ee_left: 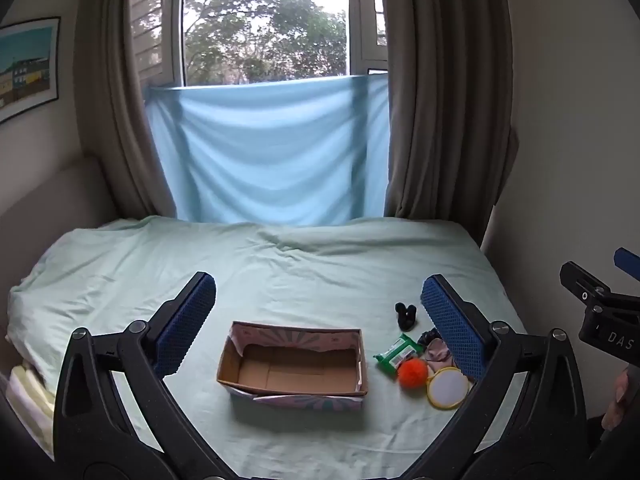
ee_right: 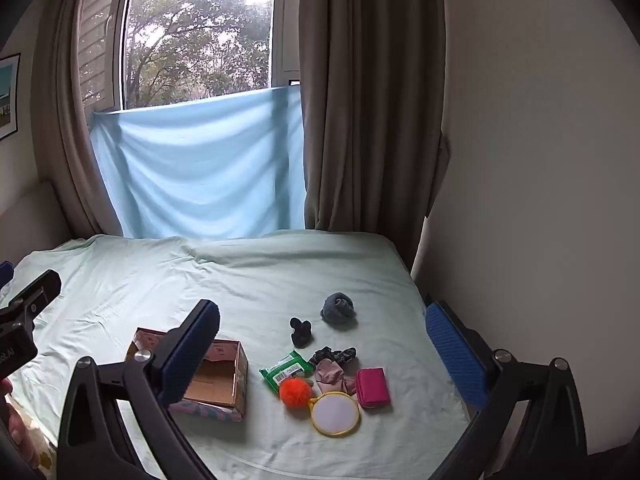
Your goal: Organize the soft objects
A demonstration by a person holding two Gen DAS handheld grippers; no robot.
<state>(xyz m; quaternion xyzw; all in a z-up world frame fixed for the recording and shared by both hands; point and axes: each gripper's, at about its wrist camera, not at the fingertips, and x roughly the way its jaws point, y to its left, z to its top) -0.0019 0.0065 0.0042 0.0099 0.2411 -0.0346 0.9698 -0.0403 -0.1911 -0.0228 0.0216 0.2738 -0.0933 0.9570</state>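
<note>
Since both tools hang spread and empty above the bed (ee_left: 280, 272), nothing is packed yet: the left gripper (ee_left: 318, 320) frames the open cardboard box (ee_left: 294, 364), and the right gripper (ee_right: 322, 344) frames the pile to the box's right. That pile mixes soft and stiff: an orange pompom (ee_right: 295, 392) touches a green wipes packet (ee_right: 286, 370) and the rim of a yellow hand mirror (ee_right: 335, 414), with a pink cloth (ee_right: 332, 376) and dark scrunchie (ee_right: 334, 354) just beyond and a pink pouch (ee_right: 373, 387) to the right. A grab at the pompom would likely drag its neighbours along. Farther off lie a black plush piece (ee_right: 300, 332) and a grey rolled cloth (ee_right: 338, 308). Soft bedding may let the light box tip or slide. Beyond, a blue sheet (ee_right: 200, 168) hangs below the window (ee_right: 200, 36) between brown curtains (ee_right: 368, 100).
</note>
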